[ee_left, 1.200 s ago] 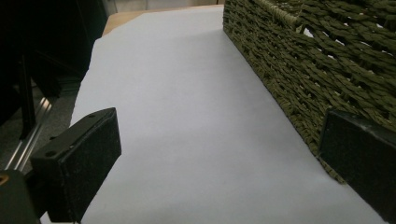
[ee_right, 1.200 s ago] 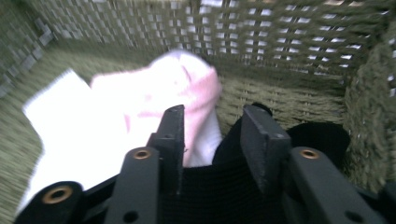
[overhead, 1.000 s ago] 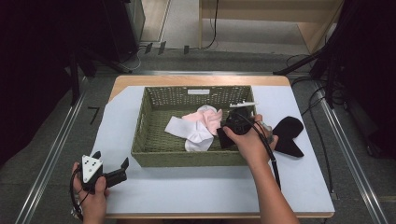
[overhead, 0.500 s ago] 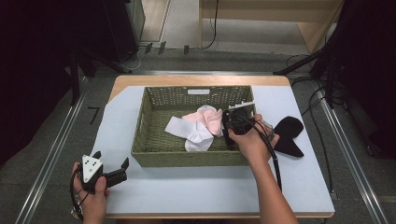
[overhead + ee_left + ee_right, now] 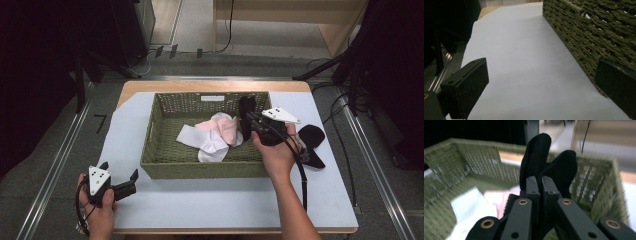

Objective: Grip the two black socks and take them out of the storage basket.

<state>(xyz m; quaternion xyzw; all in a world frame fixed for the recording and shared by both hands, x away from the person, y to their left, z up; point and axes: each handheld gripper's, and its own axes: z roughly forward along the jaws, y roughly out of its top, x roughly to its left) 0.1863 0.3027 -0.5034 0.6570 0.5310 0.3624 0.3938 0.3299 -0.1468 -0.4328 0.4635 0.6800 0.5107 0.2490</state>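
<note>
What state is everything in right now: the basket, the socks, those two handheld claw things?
Basket: upright, open-topped.
White and pink socks: loose inside basket.
Black sock: pinched, held over basket.
Second black sock: lying on table.
Right gripper: jaws shut.
Left gripper: jaws open, empty.

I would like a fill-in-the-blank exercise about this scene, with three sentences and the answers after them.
1. The right gripper is shut on a ____ sock.
2. The pink and white socks lie inside the green ____.
3. The left gripper rests on the table with its jaws ____.

Missing words: black; basket; open
</note>
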